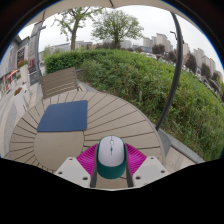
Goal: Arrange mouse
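Gripper [111, 168] clamped on mouse [111, 155], white-and-teal, both magenta pads [86, 158] pressing its sides; mouse held above round slatted wooden table [110, 115]; blue mouse pad [64, 116] lies beyond on table; green hedge [160, 75] behind.

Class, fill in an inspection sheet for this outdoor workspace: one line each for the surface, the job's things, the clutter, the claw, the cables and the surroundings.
Surface: round slatted wooden table, outdoors.
Job's things: white and green mouse between the claw's fingers, both pink pads against its sides; blue mouse mat lies flat on the table beyond the fingers.
Clutter: nothing seen.
Claw: claw shut on the mouse, held just above the table's near edge.
Cables: nothing seen; the mouse shows no cord.
Surroundings: wooden bench beyond the table, green hedge beside it, trees and buildings in the distance, overcast sky.
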Available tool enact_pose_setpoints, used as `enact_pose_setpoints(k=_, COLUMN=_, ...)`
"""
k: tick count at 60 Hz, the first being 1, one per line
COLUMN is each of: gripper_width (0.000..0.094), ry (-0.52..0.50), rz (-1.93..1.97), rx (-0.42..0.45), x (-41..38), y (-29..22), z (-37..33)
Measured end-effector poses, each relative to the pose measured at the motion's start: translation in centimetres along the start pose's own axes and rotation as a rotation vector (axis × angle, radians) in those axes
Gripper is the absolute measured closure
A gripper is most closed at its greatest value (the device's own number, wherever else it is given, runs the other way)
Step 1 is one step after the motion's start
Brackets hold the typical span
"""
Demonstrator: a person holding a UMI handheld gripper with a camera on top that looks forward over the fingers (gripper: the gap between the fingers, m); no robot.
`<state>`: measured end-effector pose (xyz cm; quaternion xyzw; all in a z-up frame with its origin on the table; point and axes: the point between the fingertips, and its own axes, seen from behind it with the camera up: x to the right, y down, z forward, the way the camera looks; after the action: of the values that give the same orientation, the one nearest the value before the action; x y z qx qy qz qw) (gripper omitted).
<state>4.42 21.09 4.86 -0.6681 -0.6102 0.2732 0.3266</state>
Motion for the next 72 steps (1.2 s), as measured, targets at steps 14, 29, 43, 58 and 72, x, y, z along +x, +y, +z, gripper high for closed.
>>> enact_pose_setpoints(k=14, gripper_width=0.0523, ry=-0.199, rz=0.055, rx=0.104, x=-14.1, y=-14.7, z=5.0)
enact_pose_setpoints(k=29, gripper_width=0.0511, ry=-0.128, rz=0.031, rx=-0.036, x=-22.9, y=-10.3, z=16.7)
enact_pose_setpoints(k=43, gripper_width=0.0102, ry=-0.033, rz=0.071, rx=-0.097, x=-23.5, y=-8.0, z=17.6)
enact_pose_setpoints(k=58, gripper_width=0.0088, ry=0.008, rz=0.058, rx=-0.181, x=-23.5, y=-6.6, z=1.3)
enact_pose_setpoints(k=72, gripper_width=0.0087, ry=0.073, rz=0.08, rx=-0.271, x=-23.3, y=0.1, z=-15.8)
